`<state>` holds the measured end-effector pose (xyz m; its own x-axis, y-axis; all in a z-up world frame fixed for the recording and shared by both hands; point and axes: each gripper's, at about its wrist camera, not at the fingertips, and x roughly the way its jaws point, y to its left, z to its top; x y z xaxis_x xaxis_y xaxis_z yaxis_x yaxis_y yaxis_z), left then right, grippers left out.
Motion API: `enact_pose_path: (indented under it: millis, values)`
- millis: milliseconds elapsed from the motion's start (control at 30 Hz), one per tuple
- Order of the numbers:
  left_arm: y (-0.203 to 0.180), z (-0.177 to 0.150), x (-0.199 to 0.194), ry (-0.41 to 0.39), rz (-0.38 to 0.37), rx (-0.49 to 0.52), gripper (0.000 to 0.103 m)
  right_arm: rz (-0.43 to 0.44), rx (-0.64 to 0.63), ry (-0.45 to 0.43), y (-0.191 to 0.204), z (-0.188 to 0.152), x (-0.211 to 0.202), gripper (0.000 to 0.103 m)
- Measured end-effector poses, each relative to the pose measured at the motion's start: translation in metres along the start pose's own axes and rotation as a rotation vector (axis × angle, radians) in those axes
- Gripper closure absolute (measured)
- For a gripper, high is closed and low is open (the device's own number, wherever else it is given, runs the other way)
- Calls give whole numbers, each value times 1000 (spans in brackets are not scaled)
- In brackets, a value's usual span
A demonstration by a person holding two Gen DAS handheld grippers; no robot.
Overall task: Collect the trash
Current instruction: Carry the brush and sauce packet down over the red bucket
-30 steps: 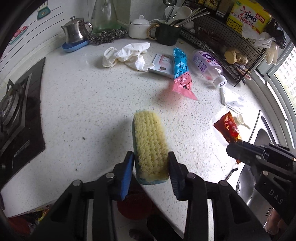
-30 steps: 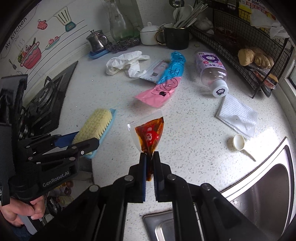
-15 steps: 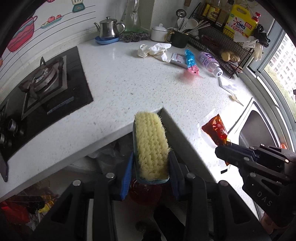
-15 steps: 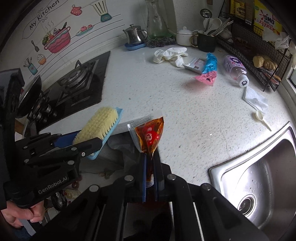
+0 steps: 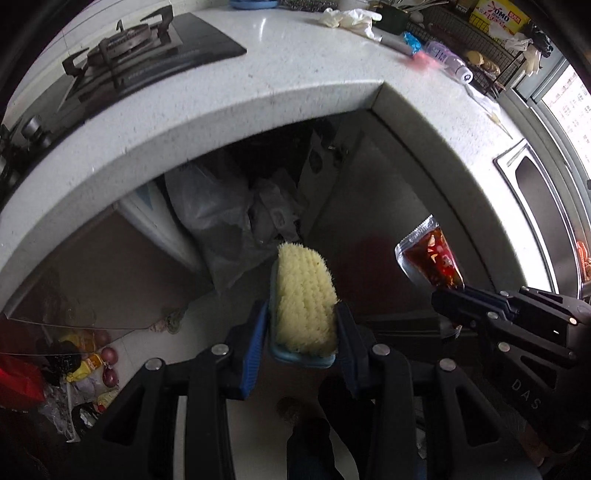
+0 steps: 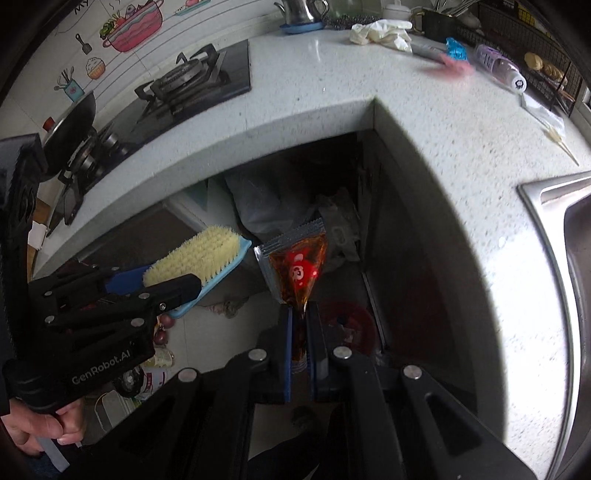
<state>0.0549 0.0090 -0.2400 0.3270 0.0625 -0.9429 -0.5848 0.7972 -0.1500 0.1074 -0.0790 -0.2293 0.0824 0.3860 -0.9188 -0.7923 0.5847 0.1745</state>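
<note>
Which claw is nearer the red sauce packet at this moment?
Right. The right claw is shut on the red sauce packet's lower tip. The left claw holds the scrub brush off to the packet's left, apart from it.

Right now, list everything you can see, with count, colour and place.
scrub brush: one, yellow bristles, blue base, in the left gripper
sauce packet: one, red-brown, in the right gripper
countertop: one, white speckled
gas stove: one, black, counter's left
rubber gloves: white, counter's back
bottle: one, purple, lying near the rack
sink: one, steel, right
left gripper: fingers shut on brush
right gripper: fingers shut on packet
</note>
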Motion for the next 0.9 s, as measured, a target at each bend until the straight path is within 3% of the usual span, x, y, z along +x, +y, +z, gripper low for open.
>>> enact_pose_path:
  millis: [233,667,900]
  values:
    - [15,-27,74,79,-5,-27,69,-18,6,62,-7,-26,64,97]
    - [14,-57,249,182,-47,35,69,-64,34,133,-67,-60,218,97]
    - [12,-74,319,230,-50,66,69,-75,59,166,-96,-85,276,97]
